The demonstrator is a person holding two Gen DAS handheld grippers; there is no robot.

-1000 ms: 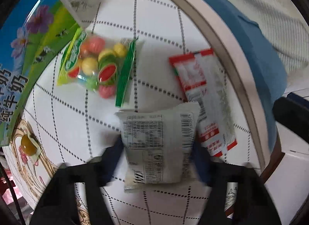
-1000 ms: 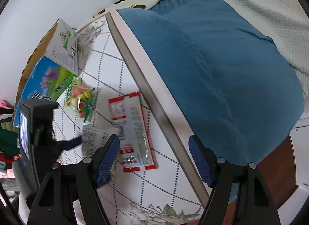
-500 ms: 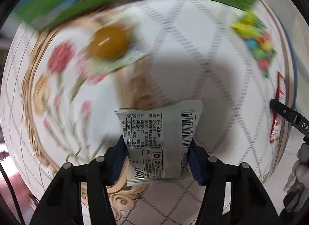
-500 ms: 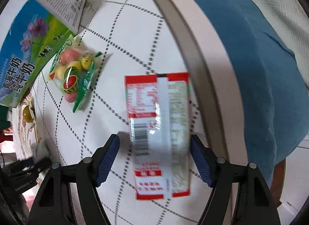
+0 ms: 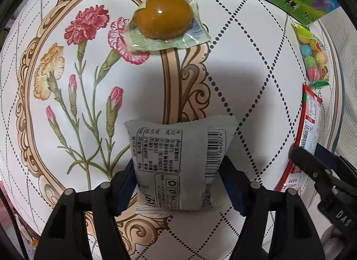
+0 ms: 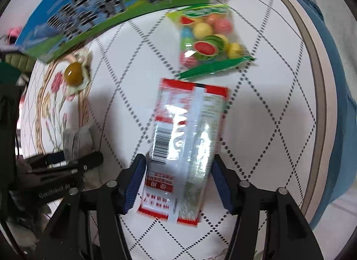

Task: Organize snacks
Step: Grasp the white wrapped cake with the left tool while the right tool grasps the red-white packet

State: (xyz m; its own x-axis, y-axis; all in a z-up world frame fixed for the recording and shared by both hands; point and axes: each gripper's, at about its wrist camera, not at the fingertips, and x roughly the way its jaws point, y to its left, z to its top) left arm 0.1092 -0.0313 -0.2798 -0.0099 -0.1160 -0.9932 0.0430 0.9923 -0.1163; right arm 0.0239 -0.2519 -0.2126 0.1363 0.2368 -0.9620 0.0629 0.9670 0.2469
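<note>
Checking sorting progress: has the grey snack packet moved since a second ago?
Yes. The grey snack packet went from beside the red-and-white sachet onto the table's carnation print.

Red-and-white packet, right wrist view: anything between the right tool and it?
Nothing visible. The red-and-white packet already lies flat on the table between the right tool's closing jaws. The fruit candy bag lies beyond it, and the grey packet in the left tool is off to the side.
</note>
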